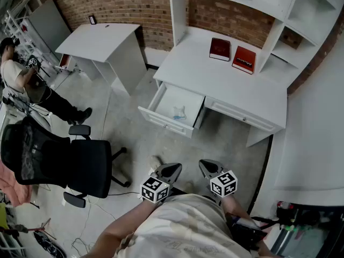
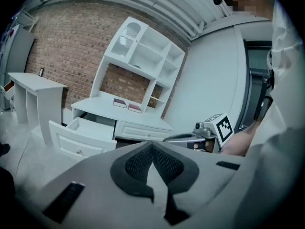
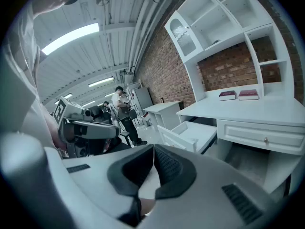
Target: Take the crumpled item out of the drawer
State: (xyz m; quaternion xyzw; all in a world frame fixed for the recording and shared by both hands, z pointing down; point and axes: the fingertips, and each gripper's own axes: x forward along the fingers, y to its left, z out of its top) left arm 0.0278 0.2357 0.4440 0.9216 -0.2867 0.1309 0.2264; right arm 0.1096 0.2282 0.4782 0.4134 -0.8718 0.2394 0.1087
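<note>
Head view shows crumpled item in drawer, well beyond left claw.

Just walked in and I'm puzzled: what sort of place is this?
Probably a workshop or lab staged as a home office: a white desk against a brick wall, a black office chair, a concrete floor.

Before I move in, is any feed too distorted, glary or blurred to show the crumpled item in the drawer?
Head view: even light, crumpled item pale and low-contrast inside the white drawer. Left gripper view: heavy fisheye, dark corners, item not visible. Right gripper view: fisheye, ceiling light strip glares, item not discernible.
</note>
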